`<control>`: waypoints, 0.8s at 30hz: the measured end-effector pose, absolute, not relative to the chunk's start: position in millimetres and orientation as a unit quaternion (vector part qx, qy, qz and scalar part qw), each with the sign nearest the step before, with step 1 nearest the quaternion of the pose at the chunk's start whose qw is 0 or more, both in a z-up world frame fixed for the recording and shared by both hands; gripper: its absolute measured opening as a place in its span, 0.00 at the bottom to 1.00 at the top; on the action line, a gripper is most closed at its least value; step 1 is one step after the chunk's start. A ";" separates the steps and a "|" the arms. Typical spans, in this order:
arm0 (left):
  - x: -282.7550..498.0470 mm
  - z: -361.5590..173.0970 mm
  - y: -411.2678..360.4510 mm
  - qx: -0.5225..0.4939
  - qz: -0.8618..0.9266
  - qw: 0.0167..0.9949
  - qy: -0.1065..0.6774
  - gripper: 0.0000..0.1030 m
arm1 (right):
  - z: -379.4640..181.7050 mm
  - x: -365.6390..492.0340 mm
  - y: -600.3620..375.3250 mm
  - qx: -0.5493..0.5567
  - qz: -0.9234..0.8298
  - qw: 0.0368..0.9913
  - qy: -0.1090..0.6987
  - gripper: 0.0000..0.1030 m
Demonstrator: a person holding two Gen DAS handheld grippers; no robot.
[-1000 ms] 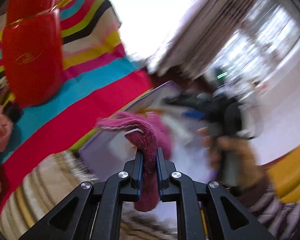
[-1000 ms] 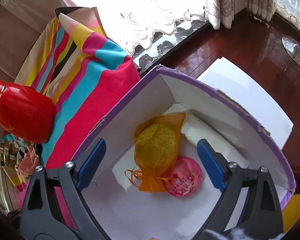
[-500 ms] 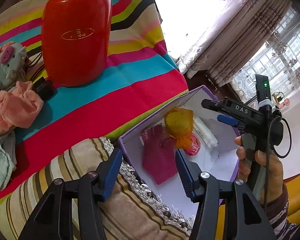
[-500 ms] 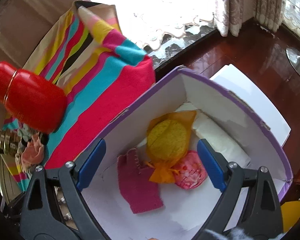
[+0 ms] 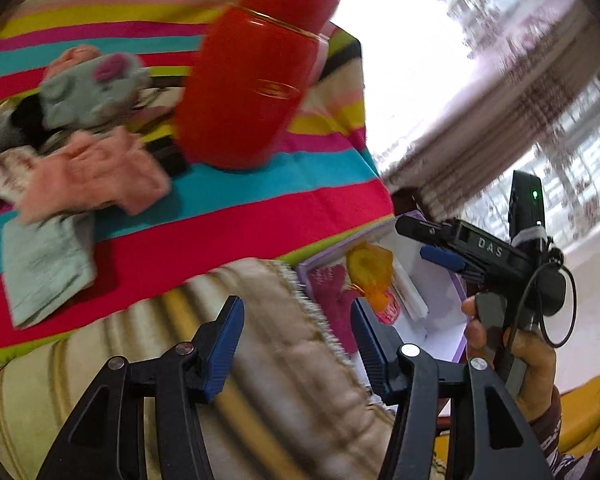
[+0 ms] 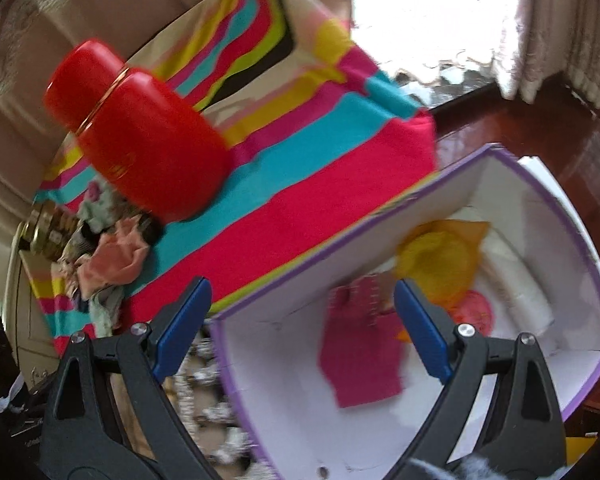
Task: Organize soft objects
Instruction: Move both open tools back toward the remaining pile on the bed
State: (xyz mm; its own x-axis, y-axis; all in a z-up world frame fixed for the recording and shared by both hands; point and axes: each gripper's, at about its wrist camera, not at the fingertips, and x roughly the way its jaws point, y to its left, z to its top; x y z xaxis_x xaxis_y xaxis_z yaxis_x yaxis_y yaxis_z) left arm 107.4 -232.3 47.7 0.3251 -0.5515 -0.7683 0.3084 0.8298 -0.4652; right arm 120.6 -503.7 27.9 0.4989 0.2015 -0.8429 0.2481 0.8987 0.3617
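Note:
A white box with a purple rim (image 6: 228, 356) holds a pink knitted glove (image 6: 360, 356), an orange mesh pouch (image 6: 436, 260), a pink round item (image 6: 474, 312) and a white roll (image 6: 516, 280). My left gripper (image 5: 296, 332) is open and empty over a beige striped cover, left of the box (image 5: 440, 304); the glove (image 5: 332, 292) lies past its right finger. My right gripper (image 6: 302, 308) hangs open and empty above the box's near left corner. On the striped cloth lie a pink sock (image 5: 96, 176), a grey-green plush (image 5: 92, 88) and a pale green cloth (image 5: 44, 260).
A big red flask (image 5: 256, 92) stands on the striped cloth (image 5: 260, 216) between the soft pile and the box. A hand (image 5: 532, 360) holds the right gripper's handle beside the box. Dark wooden floor (image 6: 548, 128) and curtains lie beyond.
My left gripper let go of the pink glove, which now lies in the box, and drew back left over the beige cover. The right gripper swung left and rolled, staying open.

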 end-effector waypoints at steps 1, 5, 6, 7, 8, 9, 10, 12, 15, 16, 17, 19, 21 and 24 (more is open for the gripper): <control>107.6 47.1 -220.7 -0.128 -0.260 0.807 0.514 0.55 | 27.9 122.6 -496.8 0.224 -0.011 0.835 0.503 0.91; 108.2 47.3 -191.1 -0.154 -0.239 0.814 0.507 0.55 | 29.1 134.2 -466.9 0.234 -0.003 0.826 0.513 0.91; 108.7 47.5 -184.6 -0.159 -0.234 0.815 0.505 0.55 | 29.1 136.7 -460.9 0.238 -0.002 0.823 0.515 0.91; 108.7 48.0 -177.2 -0.164 -0.230 0.817 0.503 0.55 | 29.6 139.2 -454.5 0.241 0.000 0.822 0.516 0.91; 109.0 48.4 -170.5 -0.169 -0.226 0.819 0.500 0.55 | 30.2 142.2 -446.0 0.242 0.001 0.820 0.518 0.91; 109.4 48.5 -164.9 -0.173 -0.222 0.820 0.498 0.55 | 31.4 145.9 -435.8 0.241 0.003 0.819 0.520 0.91; 109.9 48.3 -157.5 -0.177 -0.218 0.822 0.496 0.55 | 32.7 149.7 -425.4 0.240 0.005 0.819 0.521 0.91; 110.5 47.8 -146.5 -0.182 -0.212 0.825 0.492 0.55 | 33.9 153.8 -407.9 0.239 0.001 0.818 0.523 0.91; 112.4 48.4 -129.1 -0.189 -0.201 0.830 0.485 0.55 | 34.6 163.1 -382.4 0.242 -0.008 0.816 0.525 0.91; 113.1 48.2 -121.5 -0.192 -0.197 0.832 0.483 0.55 | 34.3 166.3 -374.6 0.246 -0.011 0.815 0.525 0.91; 114.0 48.0 -116.3 -0.194 -0.194 0.833 0.481 0.55 | 33.1 169.8 -368.9 0.252 -0.014 0.812 0.527 0.91; 115.6 47.0 -104.2 -0.201 -0.186 0.835 0.478 0.55 | 30.8 177.6 -358.8 0.268 -0.022 0.805 0.529 0.91; 116.8 47.0 -92.5 -0.208 -0.180 0.836 0.474 0.55 | 28.0 185.2 -349.1 0.284 -0.034 0.798 0.531 0.91; 121.4 51.8 -75.3 -0.208 -0.176 0.844 0.462 0.55 | 25.8 193.5 -338.2 0.303 -0.061 0.792 0.526 0.91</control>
State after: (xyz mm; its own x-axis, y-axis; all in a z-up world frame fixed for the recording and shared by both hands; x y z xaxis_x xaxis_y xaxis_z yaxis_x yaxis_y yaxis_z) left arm 121.4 -75.3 51.8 0.5115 -0.4890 -0.7066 0.1047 0.8516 -0.5136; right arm 193.5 -338.2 25.8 0.4392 0.2219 -0.8705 0.4159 0.8087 0.4160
